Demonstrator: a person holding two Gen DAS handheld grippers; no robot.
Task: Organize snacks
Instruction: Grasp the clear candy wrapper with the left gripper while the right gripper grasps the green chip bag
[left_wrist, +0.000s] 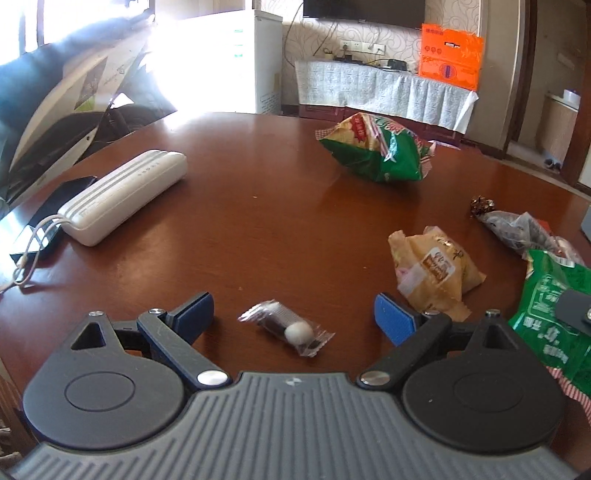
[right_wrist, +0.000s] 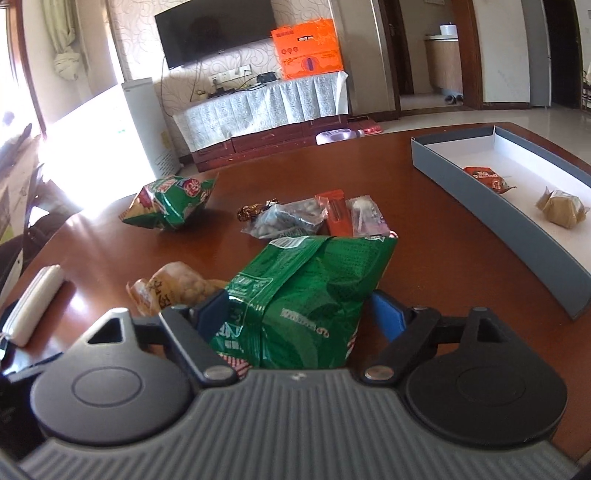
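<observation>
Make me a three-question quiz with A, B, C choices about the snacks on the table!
1. Where does the small clear-wrapped candy lie?
A. between the left gripper's fingers
B. in the tray
C. on the power bank

2. How many snacks lie in the grey tray?
A. none
B. two
C. five

3. What state is the left gripper in?
A. shut on a bag
B. open
C. out of view

Answers: 1 A, the candy sits on the table between the blue pads. 2 B, a red packet and a tan one. 3 B, the fingers stand wide apart.
</observation>
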